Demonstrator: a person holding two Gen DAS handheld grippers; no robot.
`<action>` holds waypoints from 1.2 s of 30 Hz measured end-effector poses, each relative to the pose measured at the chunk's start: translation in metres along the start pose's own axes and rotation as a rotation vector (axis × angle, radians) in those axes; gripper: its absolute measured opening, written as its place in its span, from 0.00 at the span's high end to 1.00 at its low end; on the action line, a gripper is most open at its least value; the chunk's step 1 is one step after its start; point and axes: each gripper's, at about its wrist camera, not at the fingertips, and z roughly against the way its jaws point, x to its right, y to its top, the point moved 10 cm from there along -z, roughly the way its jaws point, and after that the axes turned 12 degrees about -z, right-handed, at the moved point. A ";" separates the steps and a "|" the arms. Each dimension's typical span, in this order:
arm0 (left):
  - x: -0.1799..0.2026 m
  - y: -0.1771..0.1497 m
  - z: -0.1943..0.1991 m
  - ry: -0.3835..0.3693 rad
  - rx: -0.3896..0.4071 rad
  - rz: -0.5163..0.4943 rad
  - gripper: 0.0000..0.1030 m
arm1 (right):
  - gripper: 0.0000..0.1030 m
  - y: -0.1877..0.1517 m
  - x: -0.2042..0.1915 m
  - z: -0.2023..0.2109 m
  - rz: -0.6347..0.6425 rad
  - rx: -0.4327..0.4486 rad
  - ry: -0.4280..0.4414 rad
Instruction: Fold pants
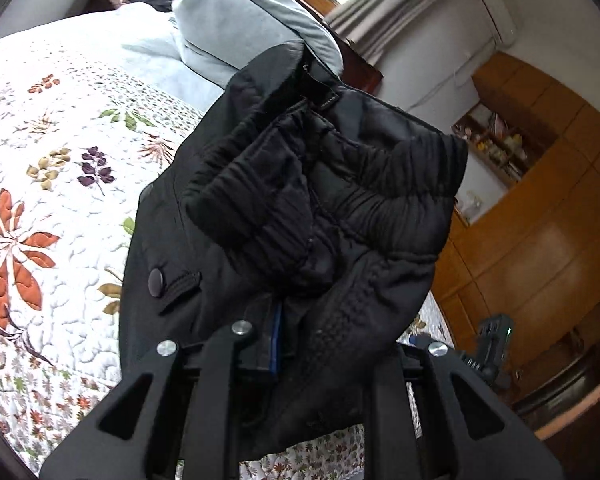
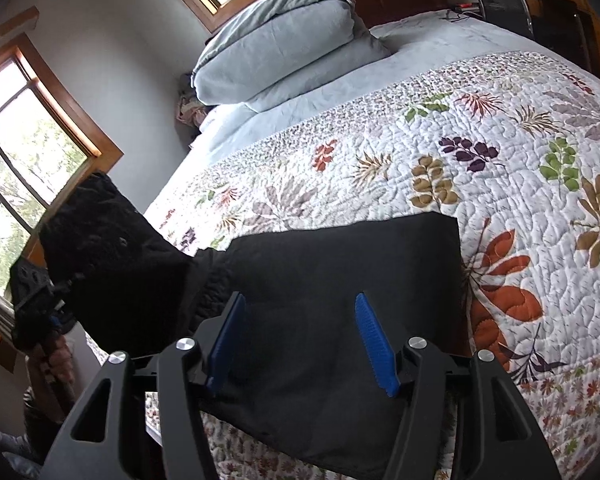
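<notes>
While the left gripper is raised off the bed, its fingers are clenched on the waistband end of the black pants, so that the bunched elastic hangs in a heap over them and hides most of both fingers; one button and one buttonhole tab show on the cloth beside it. The right gripper is held low over the near edge of the bed, pointing toward the headboard, its two blue pads spread wide and released, with nothing between them but the flat part of the pants lying beneath on the floral quilt; whether the pads touch the cloth I cannot tell. There is one pair of pants, part lifted toward the left edge, part spread across the near edge; one folded grey blanket sits at the head of the bed.
</notes>
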 end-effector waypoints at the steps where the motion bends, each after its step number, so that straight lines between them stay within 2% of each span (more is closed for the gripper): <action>1: 0.003 -0.003 -0.005 -0.003 -0.011 -0.010 0.86 | 0.41 0.001 -0.001 0.001 -0.003 0.000 0.008; 11: 0.019 -0.028 -0.044 -0.035 -0.097 -0.050 0.86 | 0.35 0.014 -0.022 -0.001 -0.031 -0.032 0.086; 17: 0.022 -0.044 -0.065 -0.033 -0.138 -0.088 0.86 | 0.33 0.018 -0.039 -0.011 -0.077 -0.079 0.162; 28: 0.027 -0.072 -0.101 0.003 -0.230 -0.174 0.85 | 0.31 0.014 -0.052 -0.042 -0.103 -0.158 0.167; 36: 0.033 -0.082 -0.117 0.045 -0.268 -0.262 0.84 | 0.22 0.019 -0.059 -0.058 -0.216 -0.206 0.261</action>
